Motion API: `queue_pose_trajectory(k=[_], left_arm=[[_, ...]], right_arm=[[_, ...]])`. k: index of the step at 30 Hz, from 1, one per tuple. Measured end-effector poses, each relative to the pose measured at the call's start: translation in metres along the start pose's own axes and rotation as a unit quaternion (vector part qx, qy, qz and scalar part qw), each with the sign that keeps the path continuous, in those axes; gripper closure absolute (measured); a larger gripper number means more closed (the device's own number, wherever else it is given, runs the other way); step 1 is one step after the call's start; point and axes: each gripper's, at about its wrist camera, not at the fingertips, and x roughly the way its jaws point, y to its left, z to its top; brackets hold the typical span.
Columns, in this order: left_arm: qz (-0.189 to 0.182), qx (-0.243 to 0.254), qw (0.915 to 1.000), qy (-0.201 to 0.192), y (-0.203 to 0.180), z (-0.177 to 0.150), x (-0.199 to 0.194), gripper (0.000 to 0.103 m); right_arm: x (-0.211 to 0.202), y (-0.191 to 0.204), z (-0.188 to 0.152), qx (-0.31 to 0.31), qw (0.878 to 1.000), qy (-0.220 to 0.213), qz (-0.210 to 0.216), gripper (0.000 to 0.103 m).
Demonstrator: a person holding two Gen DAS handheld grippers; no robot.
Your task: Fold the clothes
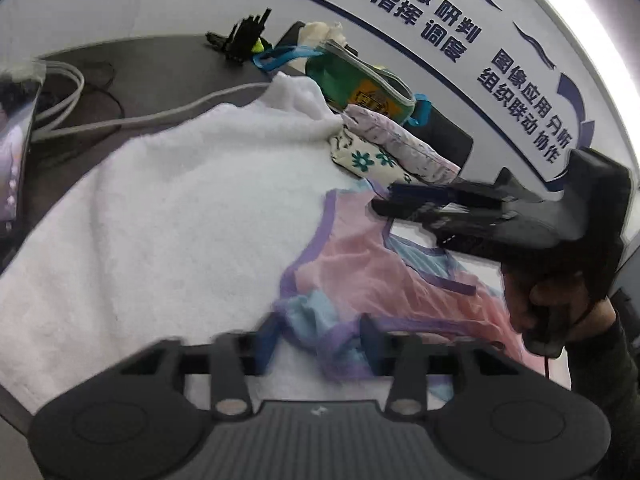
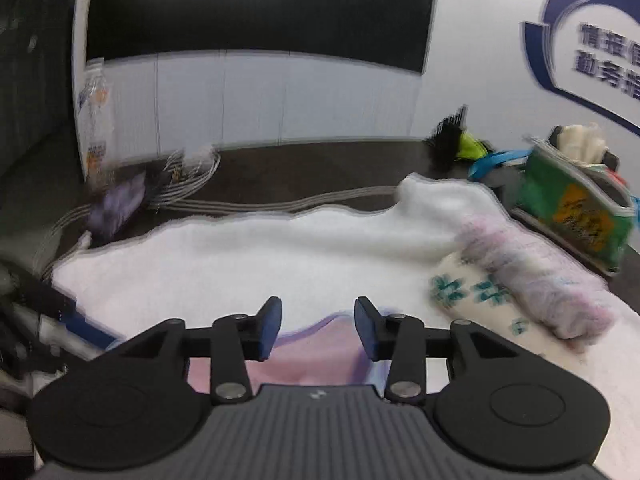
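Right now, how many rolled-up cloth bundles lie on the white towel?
2, side by side at the white towel's right edge: the lilac-speckled roll and, touching it, the cream roll with teal flowers. Others may be hidden.

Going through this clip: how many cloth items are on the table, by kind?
White towel, spread flat: 1
Pink garment with purple trim: 1
Rolled cloths, lilac and flower-print: 2
Total: 4

Your dark worktop [image 2: 320, 168] runs to a white panelled wall [image 2: 280, 96] carrying a big black screen [image 2: 260, 8]. On the right, a white wall bears blue lettering [image 1: 400, 12] (Chinese characters), brightly lit overhead.
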Motion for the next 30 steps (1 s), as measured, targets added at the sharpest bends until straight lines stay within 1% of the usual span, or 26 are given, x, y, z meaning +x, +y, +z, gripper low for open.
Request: queue_pose_trajectory(k=[1, 2, 3, 4, 5, 6, 7, 8, 10, 12, 16, 19, 20, 21, 22, 23, 24, 26, 28, 30], left_arm=[[0.011, 0.011, 0.9999, -0.005, -0.003, 0.000, 0.001, 0.089], [0.023, 0.017, 0.9995, -0.011, -0.004, -0.001, 0.000, 0.089], [0.027, 0.022, 0.9992, -0.019, -0.003, -0.002, -0.004, 0.089], [0.019, 0.025, 0.9991, -0.027, 0.000, -0.002, -0.009, 0.089], [0.014, 0.025, 0.9991, -0.033, 0.005, -0.002, -0.015, 0.086], [0.015, 0.026, 0.9989, -0.036, 0.011, -0.002, -0.020, 0.083], [0.017, 0.026, 0.9987, -0.040, 0.018, -0.002, -0.024, 0.075], [0.019, 0.027, 0.9985, -0.043, 0.024, -0.002, -0.029, 0.073], [0.023, 0.028, 0.9982, -0.048, 0.034, -0.002, -0.035, 0.073], [0.022, 0.021, 0.9983, -0.050, 0.039, -0.001, -0.037, 0.073], [0.018, 0.034, 0.9984, -0.041, 0.034, -0.001, -0.030, 0.073], [0.012, 0.049, 0.9982, -0.031, 0.028, -0.002, -0.023, 0.073], [0.005, 0.053, 0.9981, -0.030, 0.026, -0.001, -0.021, 0.073], [0.000, 0.055, 0.9980, -0.029, 0.025, -0.001, -0.019, 0.073], [0.000, 0.056, 0.9980, -0.027, 0.023, 0.001, -0.017, 0.073], [0.004, 0.058, 0.9980, -0.026, 0.021, 0.002, -0.015, 0.073], [0.008, 0.060, 0.9979, -0.024, 0.019, 0.003, -0.013, 0.073], [0.004, 0.062, 0.9977, -0.027, 0.018, 0.004, -0.012, 0.073], [-0.019, 0.064, 0.9973, -0.032, 0.017, 0.002, -0.013, 0.073], [-0.041, 0.075, 0.9959, -0.030, 0.013, -0.003, -0.011, 0.069]], right_arm=[[0.011, 0.004, -0.002, -0.006, 1.000, 0.015, -0.005, 0.064], [0.021, 0.005, -0.004, -0.003, 1.000, 0.029, -0.008, 0.066], [0.026, 0.003, -0.007, 0.010, 0.999, 0.039, -0.008, 0.068], [0.021, 0.002, -0.010, 0.016, 0.999, 0.035, -0.002, 0.068], [0.009, 0.004, -0.012, 0.014, 1.000, 0.021, 0.008, 0.068], [-0.003, 0.005, -0.015, 0.013, 1.000, 0.007, 0.018, 0.068], [-0.017, 0.008, -0.018, 0.006, 0.999, -0.010, 0.033, 0.067], [-0.032, 0.013, -0.022, -0.003, 0.998, -0.026, 0.050, 0.066], [-0.052, 0.026, -0.031, -0.013, 0.996, -0.039, 0.082, 0.066], [-0.061, 0.047, -0.039, -0.024, 0.994, -0.035, 0.100, 0.066], [-0.050, 0.093, -0.048, -0.050, 0.992, -0.006, 0.112, 0.067], [-0.040, 0.109, -0.049, -0.052, 0.992, -0.001, 0.117, 0.067], [-0.037, 0.113, -0.049, -0.055, 0.993, 0.001, 0.108, 0.069], [-0.033, 0.116, -0.050, -0.059, 0.994, 0.003, 0.091, 0.074], [-0.031, 0.119, -0.051, -0.063, 0.995, 0.003, 0.077, 0.080], [-0.029, 0.121, -0.052, -0.064, 0.996, 0.001, 0.069, 0.082], [-0.029, 0.121, -0.052, -0.060, 0.996, -0.002, 0.065, 0.099], [-0.035, 0.120, -0.050, -0.051, 0.996, -0.006, 0.070, 0.100], [-0.051, 0.110, -0.047, -0.024, 0.996, -0.021, 0.082, 0.100], [-0.067, 0.093, -0.045, 0.018, 0.995, -0.039, 0.085, 0.100]])
